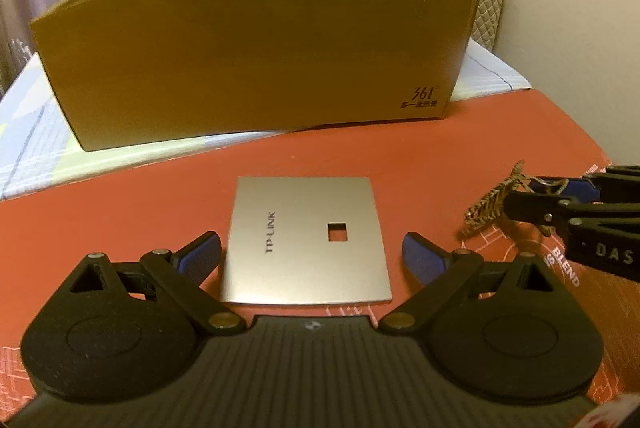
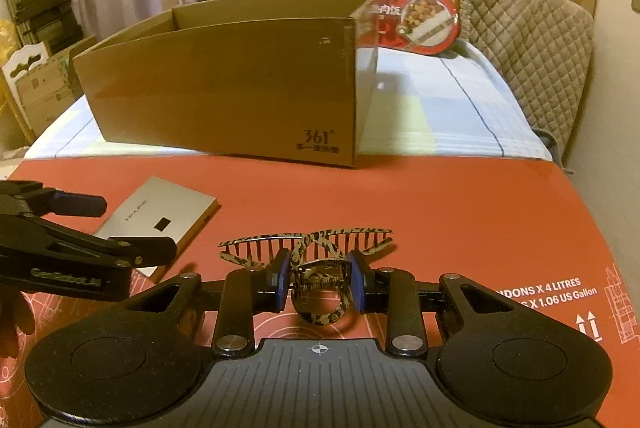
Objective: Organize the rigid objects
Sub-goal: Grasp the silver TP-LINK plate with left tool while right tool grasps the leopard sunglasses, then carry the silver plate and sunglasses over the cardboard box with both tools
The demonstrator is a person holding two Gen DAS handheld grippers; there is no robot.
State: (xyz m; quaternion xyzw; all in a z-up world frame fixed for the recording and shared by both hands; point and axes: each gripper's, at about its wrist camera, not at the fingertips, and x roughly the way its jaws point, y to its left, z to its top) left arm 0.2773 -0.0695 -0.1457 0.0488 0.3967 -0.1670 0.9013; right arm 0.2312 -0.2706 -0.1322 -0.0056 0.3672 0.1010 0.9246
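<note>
A silver TP-LINK plate [image 1: 306,242] lies flat on the red surface. My left gripper [image 1: 312,254] is open with one blue pad on each side of the plate's near half, not touching it. My right gripper [image 2: 318,278] is shut on a leopard-print hair claw clip [image 2: 310,250], its toothed jaws spread wide in front of the pads. In the left wrist view the clip [image 1: 490,204] and the right gripper [image 1: 520,194] are at the right. In the right wrist view the plate [image 2: 158,218] lies left, behind the left gripper [image 2: 126,226]. An open cardboard box [image 1: 256,52] stands behind.
The red cardboard surface [image 2: 440,212] covers the near table; a pale checked cloth [image 2: 432,116] lies beyond it. A red food package [image 2: 412,18] leans behind the box [image 2: 224,84]. A quilted chair back [image 2: 520,40] stands at the right. Jars and a small carton are at the back.
</note>
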